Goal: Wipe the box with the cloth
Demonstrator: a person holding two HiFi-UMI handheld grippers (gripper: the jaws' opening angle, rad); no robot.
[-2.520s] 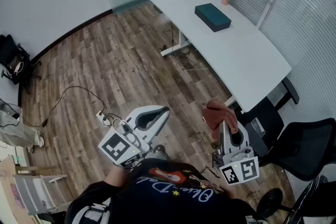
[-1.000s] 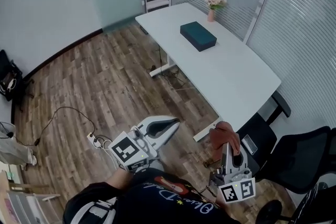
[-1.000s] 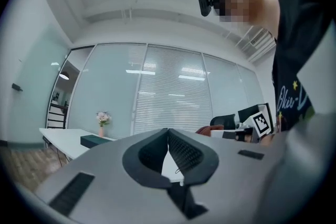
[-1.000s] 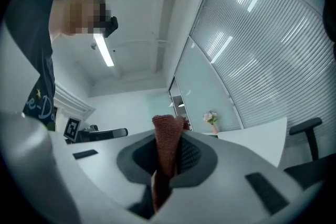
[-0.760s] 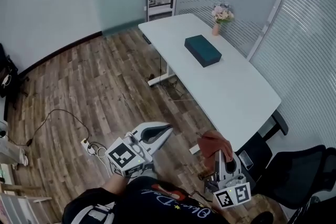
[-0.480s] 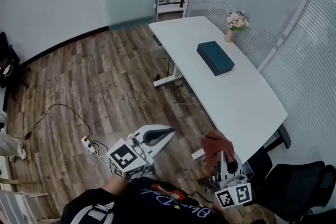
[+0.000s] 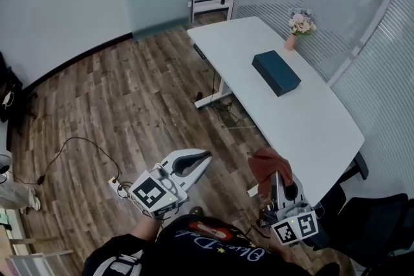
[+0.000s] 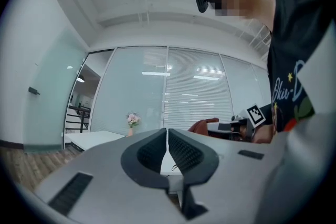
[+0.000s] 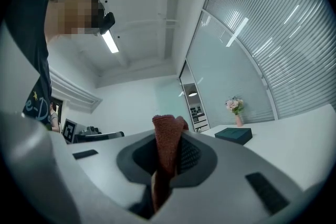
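A dark teal box (image 7: 276,73) lies on the far half of the long white table (image 7: 304,126), also seen small in the right gripper view as the box (image 9: 234,135). My right gripper (image 7: 277,175) is shut on a rust-red cloth (image 7: 267,163), held off the near end of the table, far from the box. The cloth (image 9: 167,149) stands up between the jaws. My left gripper (image 7: 202,157) is shut and empty, held over the wooden floor left of the table; its jaws meet in the left gripper (image 8: 167,145) view.
A small vase of pink flowers (image 7: 299,26) stands on the table beyond the box. A black office chair (image 7: 375,223) sits at the table's near right. A power strip and cable (image 7: 77,152) lie on the floor to the left. Glass walls with blinds run along the right.
The head view has shifted, so the table and box now sit further right and nearer. Both grippers stay in front of the person, with the cloth still held in the right one.
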